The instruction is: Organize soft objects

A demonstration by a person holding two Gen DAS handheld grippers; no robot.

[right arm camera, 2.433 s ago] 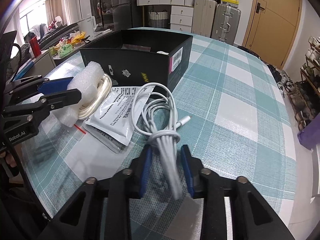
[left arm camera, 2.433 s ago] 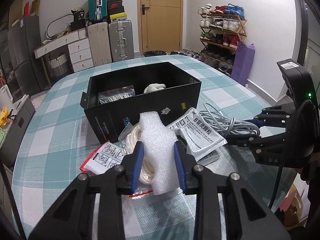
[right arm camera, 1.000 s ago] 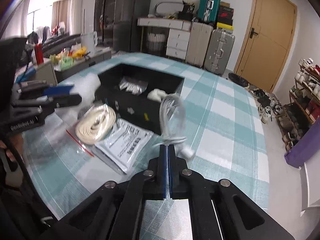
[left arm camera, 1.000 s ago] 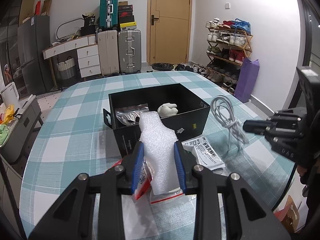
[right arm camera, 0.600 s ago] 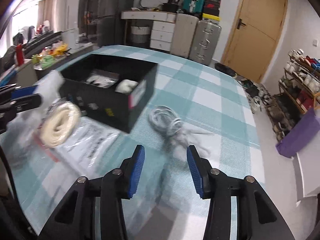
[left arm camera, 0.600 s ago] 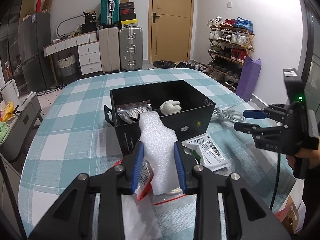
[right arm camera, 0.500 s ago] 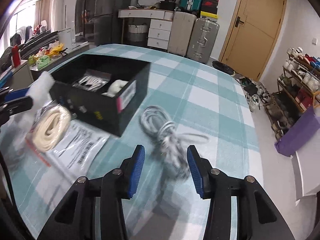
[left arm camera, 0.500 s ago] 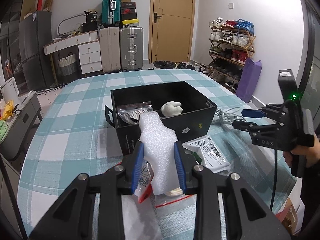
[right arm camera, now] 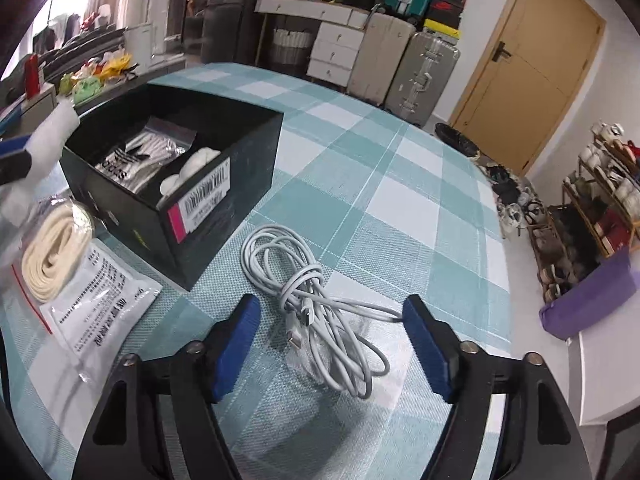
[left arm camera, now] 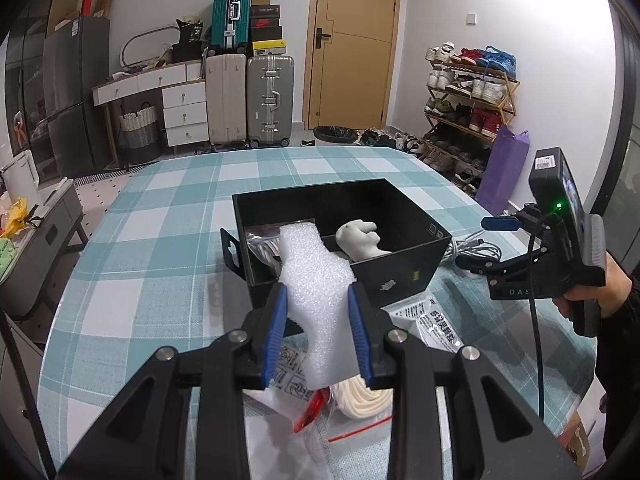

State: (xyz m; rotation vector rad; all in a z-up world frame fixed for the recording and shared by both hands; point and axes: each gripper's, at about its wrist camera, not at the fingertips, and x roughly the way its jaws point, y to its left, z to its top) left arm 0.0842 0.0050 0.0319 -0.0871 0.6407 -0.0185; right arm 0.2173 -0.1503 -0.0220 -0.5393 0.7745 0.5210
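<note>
My left gripper (left arm camera: 316, 334) is shut on a white foam piece (left arm camera: 314, 284) and holds it above the table, just in front of the open black box (left arm camera: 400, 276). The box (right arm camera: 224, 160) holds a clear bag of white goods (right arm camera: 140, 160) and a white soft lump (left arm camera: 360, 236). My right gripper (right arm camera: 332, 344) is open and empty, its fingers on either side of a loose white cable bundle (right arm camera: 316, 304) lying on the checked tablecloth right of the box. The right gripper also shows in the left wrist view (left arm camera: 486, 246), above the cable (left arm camera: 474, 250).
A bagged cream rope coil (right arm camera: 52, 256) and a white printed packet (right arm camera: 100, 320) lie in front of the box. A red-edged packet (left arm camera: 300, 384) lies under my left gripper. The round table's edge (right arm camera: 520, 380) is close on the right. Suitcases and a shoe rack stand beyond.
My right gripper lifted the cable, carried it to the right of the box, opened and let it drop on the cloth. My left gripper rose a little with the foam held.
</note>
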